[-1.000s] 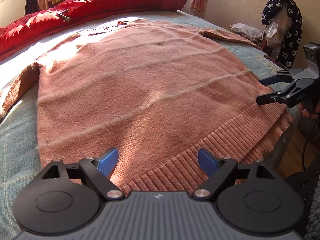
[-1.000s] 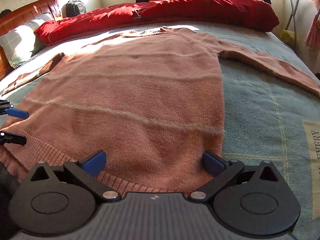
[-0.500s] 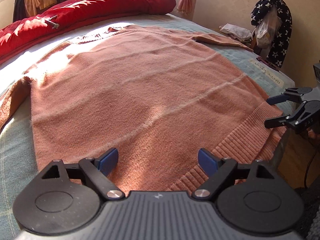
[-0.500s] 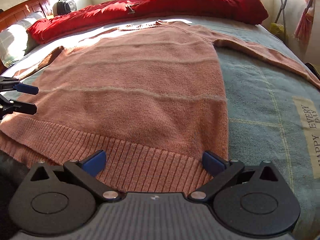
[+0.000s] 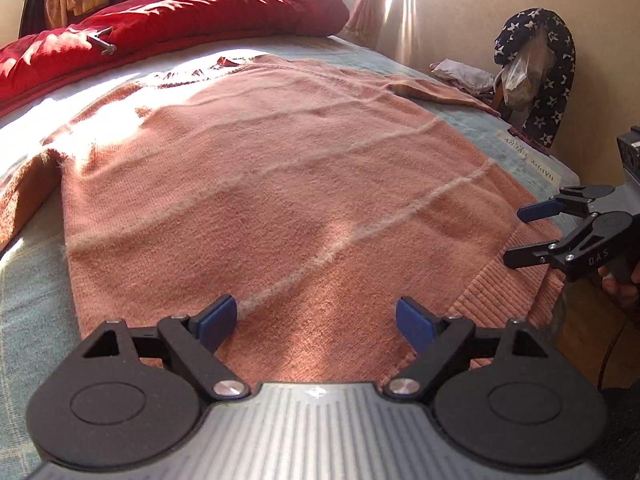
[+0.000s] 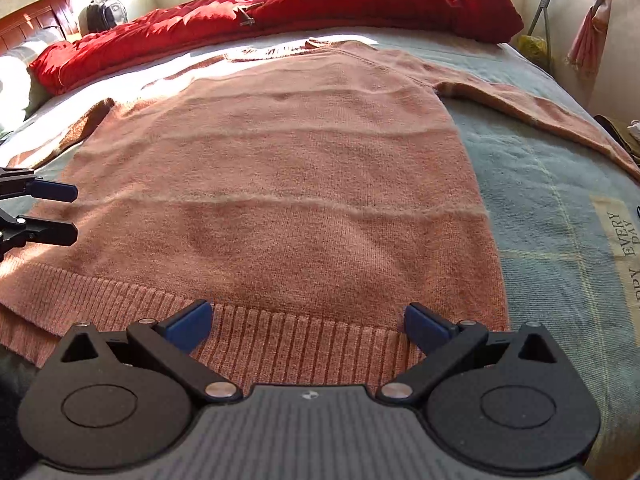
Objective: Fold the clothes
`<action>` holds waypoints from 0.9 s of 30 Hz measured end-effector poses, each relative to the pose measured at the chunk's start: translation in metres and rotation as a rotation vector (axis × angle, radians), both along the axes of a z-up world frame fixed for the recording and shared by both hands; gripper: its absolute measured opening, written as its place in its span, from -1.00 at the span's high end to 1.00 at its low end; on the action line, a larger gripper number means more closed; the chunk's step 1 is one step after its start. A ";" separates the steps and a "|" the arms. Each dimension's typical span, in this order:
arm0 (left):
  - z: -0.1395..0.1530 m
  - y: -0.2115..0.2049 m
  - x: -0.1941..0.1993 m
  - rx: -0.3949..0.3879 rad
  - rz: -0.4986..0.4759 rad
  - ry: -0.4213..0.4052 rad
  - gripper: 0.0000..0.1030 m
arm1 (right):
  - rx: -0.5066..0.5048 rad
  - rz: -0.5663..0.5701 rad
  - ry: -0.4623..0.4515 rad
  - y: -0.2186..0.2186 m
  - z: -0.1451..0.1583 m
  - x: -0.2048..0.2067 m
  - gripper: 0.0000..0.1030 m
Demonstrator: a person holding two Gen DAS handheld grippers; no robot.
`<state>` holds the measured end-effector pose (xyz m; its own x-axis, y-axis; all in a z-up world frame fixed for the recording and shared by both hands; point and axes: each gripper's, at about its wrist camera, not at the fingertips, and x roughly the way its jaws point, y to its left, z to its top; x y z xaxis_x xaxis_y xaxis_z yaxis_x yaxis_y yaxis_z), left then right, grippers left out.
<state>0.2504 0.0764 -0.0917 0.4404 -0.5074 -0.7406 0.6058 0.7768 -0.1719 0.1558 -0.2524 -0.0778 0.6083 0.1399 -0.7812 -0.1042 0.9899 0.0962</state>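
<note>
Most of what we see is the bed [image 6: 560, 208], its pale blue-green cover [image 5: 28, 304] reaching to every edge. Along the far side lies a red duvet [image 6: 360, 4], bunched in a long roll. Our pink sweater [image 6: 280, 184] is spread flat on the cover, neckline toward the duvet and ribbed hem [image 6: 280, 332] toward us at the near edge of the bed. One sleeve [image 6: 540, 112] runs out over the cover on the right; the other sleeve [image 5: 24, 200] trails off on the left. A star-print cloth [image 5: 552, 80] hangs beside the wall past the bed's corner.

We hold our left gripper [image 5: 316, 320] low over the hem near the sweater's left corner, jaws spread wide with nothing between them. Our right gripper [image 6: 308, 322] sits over the hem near the right corner, jaws likewise wide apart and empty. Whether the blue pads [image 6: 188, 324] touch the knit we cannot tell.
</note>
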 end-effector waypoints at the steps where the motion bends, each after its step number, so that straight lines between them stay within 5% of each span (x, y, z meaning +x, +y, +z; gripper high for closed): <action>1: -0.001 0.007 -0.003 -0.011 0.006 0.001 -0.68 | -0.001 0.003 0.000 0.003 -0.001 0.002 -1.00; 7: 0.013 0.034 0.005 -0.068 0.065 0.014 -0.68 | -0.004 0.004 0.047 0.008 0.004 0.014 -1.00; 15: 0.037 0.040 0.086 -0.137 0.160 -0.096 -0.68 | -0.054 0.045 -0.023 0.020 0.030 0.045 -1.00; 22: -0.005 0.044 0.131 -0.189 0.253 0.052 -0.68 | -0.039 0.068 -0.051 0.030 0.036 0.075 -1.00; 27: 0.002 0.056 0.119 -0.139 0.216 0.034 -0.68 | -0.029 0.068 -0.013 0.031 0.026 0.086 -1.00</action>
<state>0.3690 0.1321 -0.0900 0.5257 -0.5019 -0.6868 0.4203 0.8552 -0.3033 0.2419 -0.2215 -0.0518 0.6083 0.1587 -0.7777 -0.1719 0.9829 0.0660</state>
